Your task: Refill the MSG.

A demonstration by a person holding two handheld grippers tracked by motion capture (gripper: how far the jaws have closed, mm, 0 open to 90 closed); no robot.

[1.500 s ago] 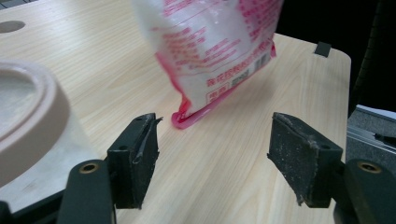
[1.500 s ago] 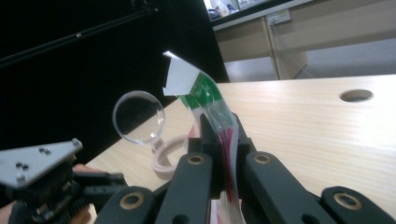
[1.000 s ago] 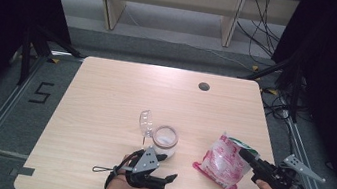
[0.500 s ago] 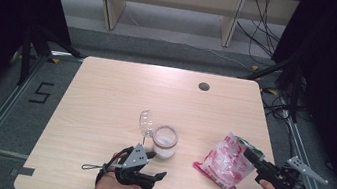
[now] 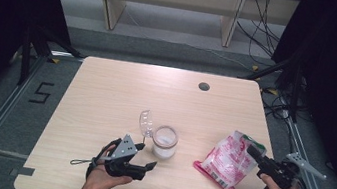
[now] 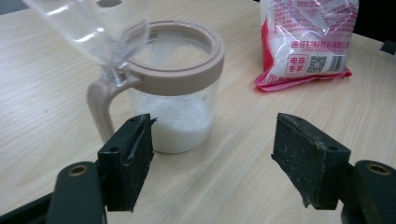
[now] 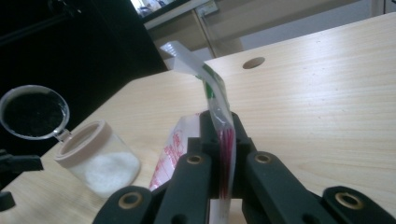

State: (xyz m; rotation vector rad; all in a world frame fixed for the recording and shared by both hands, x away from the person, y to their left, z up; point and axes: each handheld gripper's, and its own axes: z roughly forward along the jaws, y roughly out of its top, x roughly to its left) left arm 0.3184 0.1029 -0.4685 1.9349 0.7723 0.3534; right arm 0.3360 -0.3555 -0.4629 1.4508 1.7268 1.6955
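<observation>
A clear jar (image 5: pixel 164 143) with a beige rim and handle stands near the table's front, part full of white grains (image 6: pixel 175 123). Its clear lid (image 5: pixel 146 121) is flipped up on the left. My left gripper (image 5: pixel 145 156) lies in a hand just in front of the jar, open, with the jar just beyond its left pad (image 6: pixel 133 158). A red and white bag (image 5: pixel 227 161) of white grains lies to the right. My right gripper (image 5: pixel 254 154) is shut on the bag's top edge (image 7: pixel 219 126), which stands up between the jaws.
The pale wooden table (image 5: pixel 121 92) has a round cable hole (image 5: pixel 203 86) at the back right. Dark frame legs and cables stand on the floor around it. A shelf unit (image 5: pixel 170 3) is behind the table.
My left gripper has drawn a little to the left, away from the jar's front. The right gripper and the bag have hardly moved.
</observation>
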